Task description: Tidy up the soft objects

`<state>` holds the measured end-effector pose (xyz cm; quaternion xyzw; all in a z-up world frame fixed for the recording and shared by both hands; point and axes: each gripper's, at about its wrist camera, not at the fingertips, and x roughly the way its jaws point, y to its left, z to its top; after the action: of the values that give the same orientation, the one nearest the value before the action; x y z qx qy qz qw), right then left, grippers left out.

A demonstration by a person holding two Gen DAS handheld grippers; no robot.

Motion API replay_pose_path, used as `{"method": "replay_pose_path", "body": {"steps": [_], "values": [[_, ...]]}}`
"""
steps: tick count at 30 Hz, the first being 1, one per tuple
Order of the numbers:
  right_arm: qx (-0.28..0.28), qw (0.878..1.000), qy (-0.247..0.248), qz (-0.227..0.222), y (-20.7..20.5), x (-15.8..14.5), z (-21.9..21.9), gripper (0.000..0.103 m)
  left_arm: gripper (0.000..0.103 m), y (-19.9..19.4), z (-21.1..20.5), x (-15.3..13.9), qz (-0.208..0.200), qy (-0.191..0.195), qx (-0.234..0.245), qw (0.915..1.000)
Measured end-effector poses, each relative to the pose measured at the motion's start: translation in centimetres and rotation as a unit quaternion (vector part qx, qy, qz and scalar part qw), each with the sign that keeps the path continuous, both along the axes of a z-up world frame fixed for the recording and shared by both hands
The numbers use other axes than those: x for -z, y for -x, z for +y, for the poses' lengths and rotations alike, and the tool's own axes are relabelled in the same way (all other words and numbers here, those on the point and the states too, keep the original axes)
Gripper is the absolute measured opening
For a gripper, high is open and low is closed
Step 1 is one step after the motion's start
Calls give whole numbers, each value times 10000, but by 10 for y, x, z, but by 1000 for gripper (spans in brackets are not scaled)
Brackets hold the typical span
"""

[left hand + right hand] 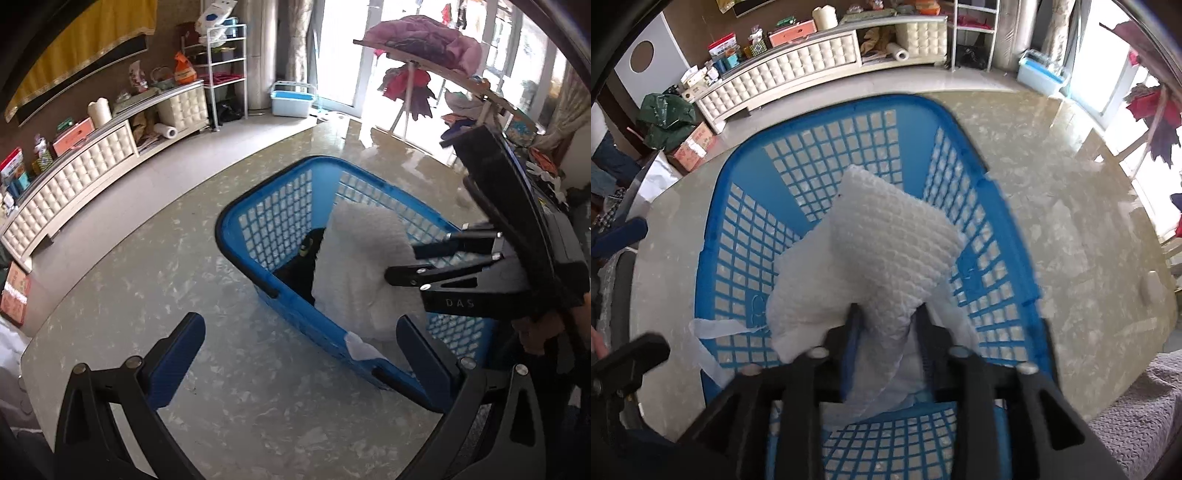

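A blue lattice basket (pixel 280 221) stands on the pale marbled worktop (pixel 155 273), towards its right edge as the left hand-held gripper (pixel 301 354) looks at it. That gripper hangs low over the bare stone with its blue-padded fingers (pixel 177 354) spread wide and nothing between them; the right-hand pad sits in front of the basket's near rim.

From this left side the right hand-held gripper (pixel 400 264) reaches in over the basket from the right, its black fingers against a white knitted pillow (pixel 362 266) that leans inside. Only this view shows the dark soft thing (pixel 301 269) tucked between the pillow and the basket's left wall; what it is I cannot make out.

Looking along the right hand-held gripper (pixel 888 314) itself, the grip is plain: the two fingers are pinching the lower part of the white pillow (pixel 886 251), which bunches between them above the basket's (pixel 827 147) grid floor. The knit pattern reads clearly here, and a strip of thin white material (pixel 713 328) trails over the left rim onto the worktop (pixel 1052 206). The dark item is hidden behind the pillow in this view. The left gripper's blue pad (pixel 620 234) peeks in at the far left.

A cream tufted cabinet (pixel 798 79) runs along the far wall.
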<state>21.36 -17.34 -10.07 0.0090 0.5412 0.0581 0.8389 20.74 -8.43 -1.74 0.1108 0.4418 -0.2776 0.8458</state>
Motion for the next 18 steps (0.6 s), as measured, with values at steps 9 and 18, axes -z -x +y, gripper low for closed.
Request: {"method": "replay_pose_path", "body": {"steps": [9,18], "values": [[175,9994,-143,-268,27,-26,-13,90,103,17,0,-14,-241,46,346,9991],[630,9859,95,-1548,78,-87,-26,103,103,40,11,-60,-858,1095,179,9901]]}}
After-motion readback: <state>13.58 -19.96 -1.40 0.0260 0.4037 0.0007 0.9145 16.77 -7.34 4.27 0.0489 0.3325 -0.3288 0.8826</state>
